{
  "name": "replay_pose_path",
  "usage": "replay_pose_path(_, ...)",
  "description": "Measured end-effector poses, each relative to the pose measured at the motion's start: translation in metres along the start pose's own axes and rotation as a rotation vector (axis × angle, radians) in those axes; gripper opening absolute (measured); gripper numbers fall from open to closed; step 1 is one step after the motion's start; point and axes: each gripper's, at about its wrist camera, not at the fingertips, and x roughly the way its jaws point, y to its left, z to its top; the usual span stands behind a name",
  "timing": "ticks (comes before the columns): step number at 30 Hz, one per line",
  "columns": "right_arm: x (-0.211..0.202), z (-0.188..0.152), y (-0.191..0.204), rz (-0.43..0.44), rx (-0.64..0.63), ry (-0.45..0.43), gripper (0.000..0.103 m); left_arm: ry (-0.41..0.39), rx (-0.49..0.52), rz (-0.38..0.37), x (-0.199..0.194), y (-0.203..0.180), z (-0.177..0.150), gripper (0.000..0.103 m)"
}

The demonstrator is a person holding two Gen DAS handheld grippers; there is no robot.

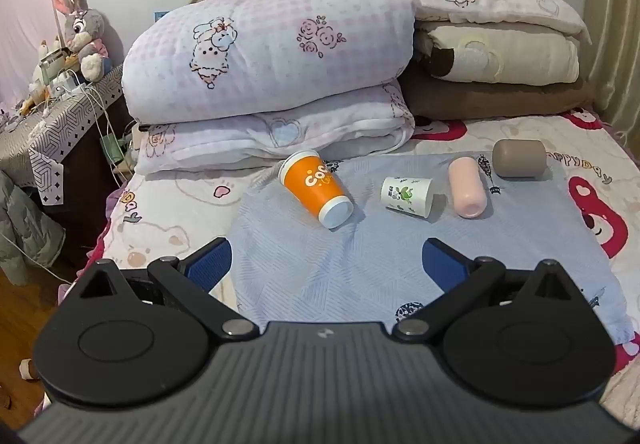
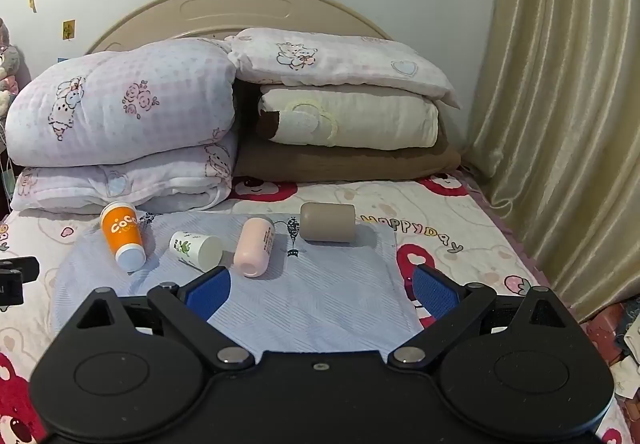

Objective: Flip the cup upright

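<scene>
Cups, orange (image 1: 316,187), white (image 1: 407,195), pink (image 1: 465,187) and taupe (image 1: 519,158), lie toppled mid-frame beyond the released, empty left gripper (image 1: 326,264) and right gripper (image 2: 322,294).

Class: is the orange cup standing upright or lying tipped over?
Tipped. The orange cup lies on its side on the blue cloth, its white base facing the camera, rim toward the folded quilts.

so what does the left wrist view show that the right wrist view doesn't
Only the left wrist view shows the whole plush rabbit on the cluttered side table. Only the right wrist view shows the full curtain and the other claw's edge. Both show four cups lying on their sides: orange cup, white cup, pink cup, taupe cup.
</scene>
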Motion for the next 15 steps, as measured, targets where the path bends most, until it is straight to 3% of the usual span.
replay_pose_path(15,0.003,-0.004,-0.011,-0.004,0.006,-0.006,0.100,0.012,0.013,-0.030,0.000,-0.004,-0.001,0.103)
